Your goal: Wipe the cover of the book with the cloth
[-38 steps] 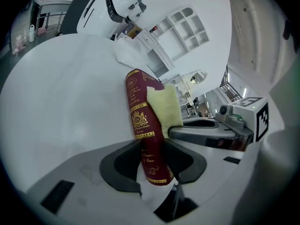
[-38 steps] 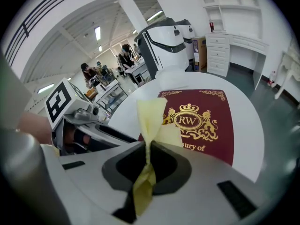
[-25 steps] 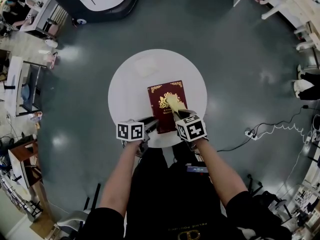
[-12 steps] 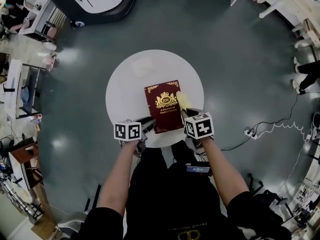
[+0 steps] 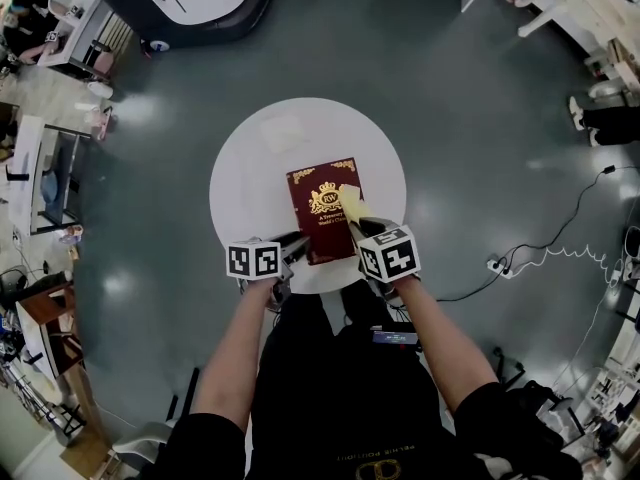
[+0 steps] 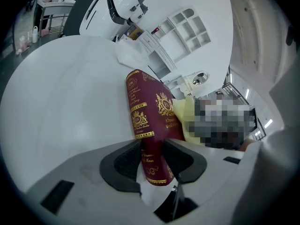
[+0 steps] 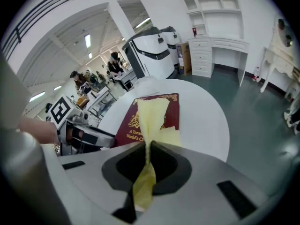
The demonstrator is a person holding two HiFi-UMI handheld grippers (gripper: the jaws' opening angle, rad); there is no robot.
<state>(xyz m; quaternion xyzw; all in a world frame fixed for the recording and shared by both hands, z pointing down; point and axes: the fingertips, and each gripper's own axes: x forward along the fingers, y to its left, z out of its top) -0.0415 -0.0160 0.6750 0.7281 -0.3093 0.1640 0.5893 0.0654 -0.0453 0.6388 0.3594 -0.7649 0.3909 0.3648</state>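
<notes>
Even indoor light, glare patches on the floor (image 5: 480,118), heavy fisheye warping, edges perhaps vignetted.

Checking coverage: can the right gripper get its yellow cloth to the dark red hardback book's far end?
Probably yes: cover beyond the yellow cloth is bare; left gripper clamps only the near edge of the dark red hardback book.

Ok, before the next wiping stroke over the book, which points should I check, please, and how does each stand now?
1. Left tool shut on the book's near edge: ok.
2. Right tool shut on the yellow cloth: ok.
3. The cloth lies on the cover: ok.
4. Book rests wholly on the round table: ok.
5. Cover wiped everywhere: cannot tell.
</notes>
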